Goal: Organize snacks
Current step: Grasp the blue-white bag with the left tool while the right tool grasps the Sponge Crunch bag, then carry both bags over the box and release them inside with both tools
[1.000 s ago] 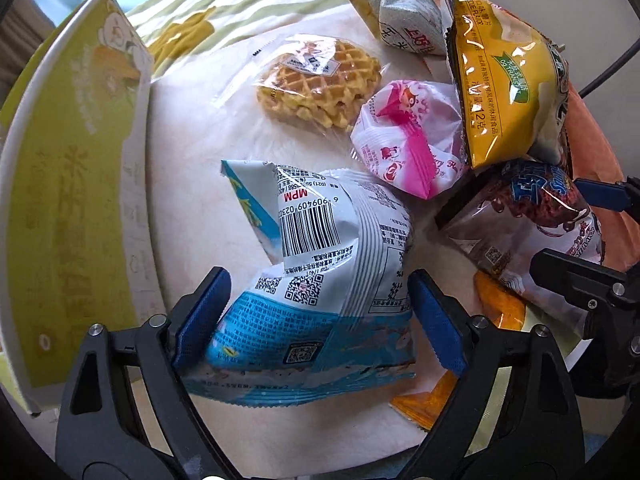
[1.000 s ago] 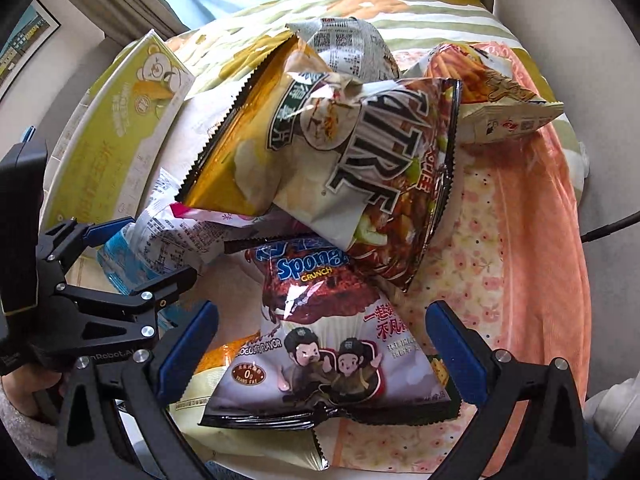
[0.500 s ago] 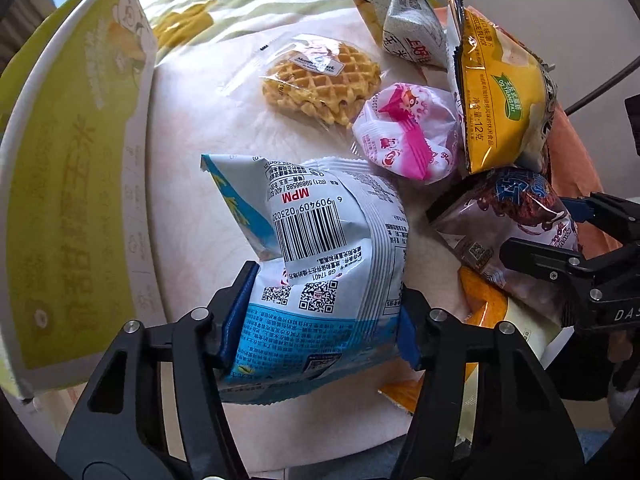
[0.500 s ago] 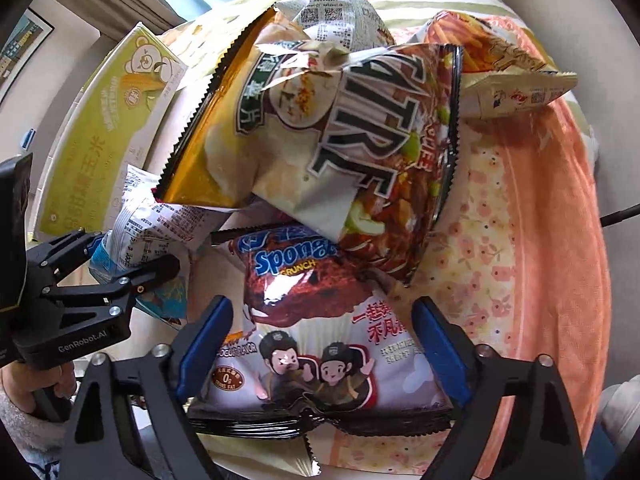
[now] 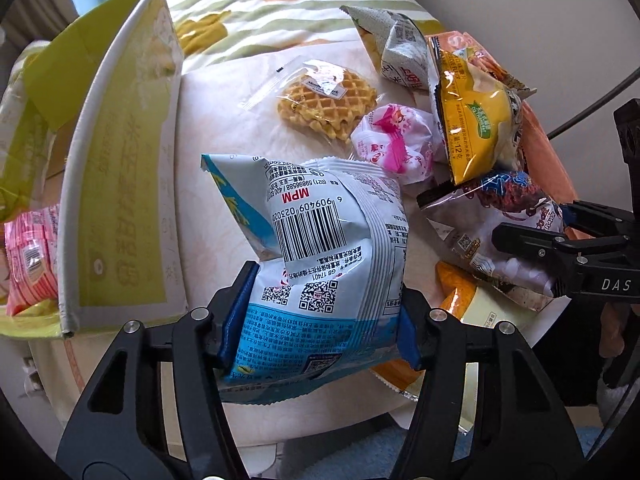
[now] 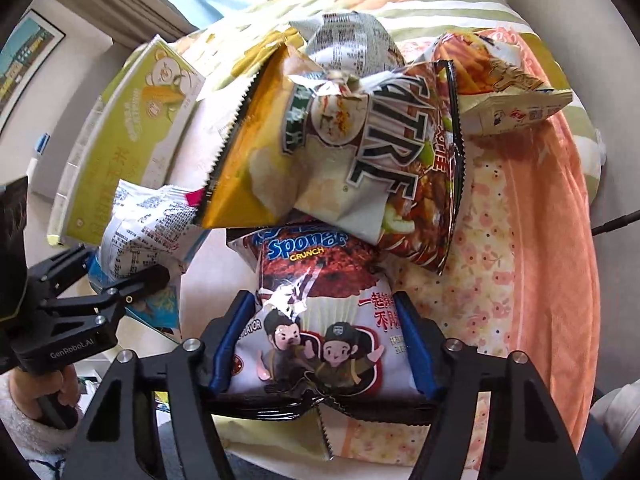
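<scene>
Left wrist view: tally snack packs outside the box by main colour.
blue-white pack: 1
clear waffle pack: 1
pink-white pack: 1
yellow bag: 1
grey-white bag: 1
brown bag: 1
orange packs: 2
Total: 8

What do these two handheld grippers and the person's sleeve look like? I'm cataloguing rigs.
Both the left gripper and right gripper have black skeletal frames, silver bolts and blue pads. White lettering marks their bodies. The sleeve is fuzzy white.

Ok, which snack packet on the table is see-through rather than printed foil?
The waffle packet, lying flat beyond the blue-and-white bag in the left tongs. Its clear wrapper shows the golden waffle inside; every other packet is opaque and printed.
</scene>
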A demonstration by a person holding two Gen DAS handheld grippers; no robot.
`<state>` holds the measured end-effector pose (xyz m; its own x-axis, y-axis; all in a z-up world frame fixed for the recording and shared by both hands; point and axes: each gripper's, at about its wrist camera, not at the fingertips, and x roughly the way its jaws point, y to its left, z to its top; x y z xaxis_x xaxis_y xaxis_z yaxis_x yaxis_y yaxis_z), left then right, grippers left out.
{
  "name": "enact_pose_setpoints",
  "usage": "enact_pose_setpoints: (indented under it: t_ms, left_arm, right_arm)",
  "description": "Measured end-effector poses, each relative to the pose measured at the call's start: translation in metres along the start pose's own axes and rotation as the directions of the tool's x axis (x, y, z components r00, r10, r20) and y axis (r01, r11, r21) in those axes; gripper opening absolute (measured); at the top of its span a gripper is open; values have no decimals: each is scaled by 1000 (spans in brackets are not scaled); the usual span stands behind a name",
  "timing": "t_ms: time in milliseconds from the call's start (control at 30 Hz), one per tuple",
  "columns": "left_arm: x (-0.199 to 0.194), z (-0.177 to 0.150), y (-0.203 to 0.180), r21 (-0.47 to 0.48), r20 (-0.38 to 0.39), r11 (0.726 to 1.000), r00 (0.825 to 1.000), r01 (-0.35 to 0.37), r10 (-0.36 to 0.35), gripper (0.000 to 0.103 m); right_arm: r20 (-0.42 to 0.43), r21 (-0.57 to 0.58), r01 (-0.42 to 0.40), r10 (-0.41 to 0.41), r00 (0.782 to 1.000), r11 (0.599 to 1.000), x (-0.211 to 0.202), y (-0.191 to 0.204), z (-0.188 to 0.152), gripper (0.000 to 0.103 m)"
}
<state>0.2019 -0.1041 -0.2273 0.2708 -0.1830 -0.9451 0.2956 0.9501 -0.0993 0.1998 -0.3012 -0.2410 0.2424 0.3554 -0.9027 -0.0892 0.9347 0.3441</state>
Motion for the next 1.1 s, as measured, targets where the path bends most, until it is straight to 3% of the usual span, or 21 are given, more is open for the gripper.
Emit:
enact_pose_setpoints:
  t_ms: [733,1100]
  left_arm:
    - [-83,-27,-22,-60,182,998,983,-21,32,57]
    - [-142,-24,3,-123,316,991,945,-51,88,57]
  right_arm:
    - [130,-79,-42,53,990,996,-84,13,-54,65]
    - [253,-213,-19,74,965,977,-122,51,-31,65]
